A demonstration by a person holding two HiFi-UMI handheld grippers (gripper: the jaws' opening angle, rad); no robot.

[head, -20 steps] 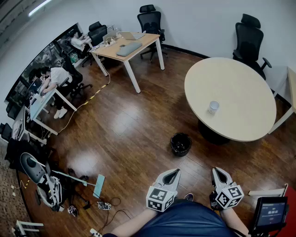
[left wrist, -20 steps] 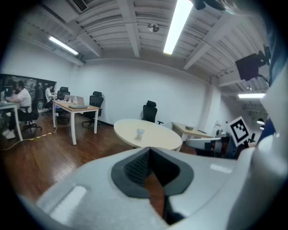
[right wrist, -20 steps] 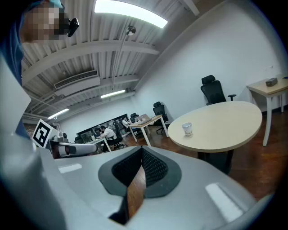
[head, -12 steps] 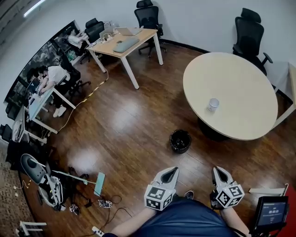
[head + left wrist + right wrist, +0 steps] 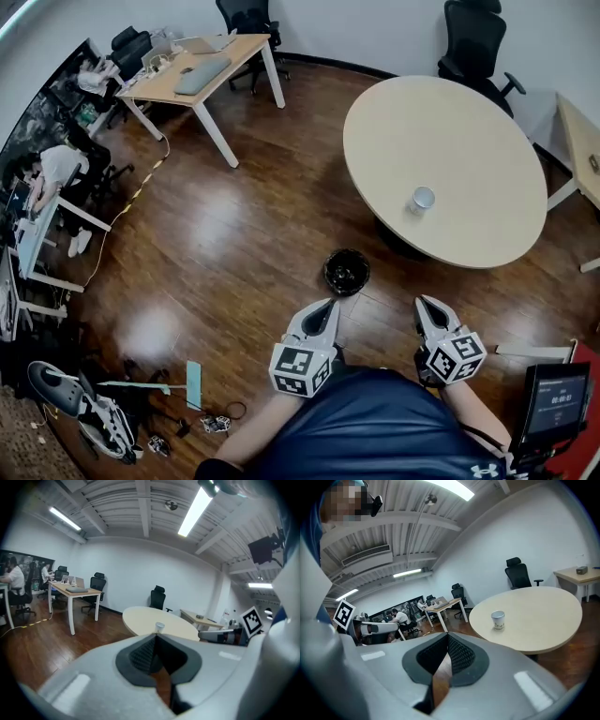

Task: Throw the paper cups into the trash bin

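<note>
cup [image 5: 422, 199] is seen upright on the round table [image 5: 469, 112], set nearer the table's near edge than its middle. a pale print is seen low on its side in the right gripper view. the bin [image 5: 346, 271], black and round with its mouth up, is stood on the wood floor [image 5: 234, 244] just off the table's near left edge, apart from the cup.

the left gripper [image 5: 328, 306] is held just short of the bin and pointed toward it. its fingers are pressed together at the tips, with nothing between them. the right gripper [image 5: 422, 302] is held level with the left one, to the right of the bin, and pointed at the table's near edge. its fingers are likewise closed tip to tip on nothing. cup, bin and table are touched by neither gripper.

beyond the table, office chairs [image 5: 473, 37] are placed by the far wall. a desk [image 5: 202, 70] with a laptop [image 5: 211, 43] is set at the far left, and people [image 5: 52, 169] are seated at further desks along the left wall. a small screen [image 5: 551, 410] is seen at the near right.
</note>
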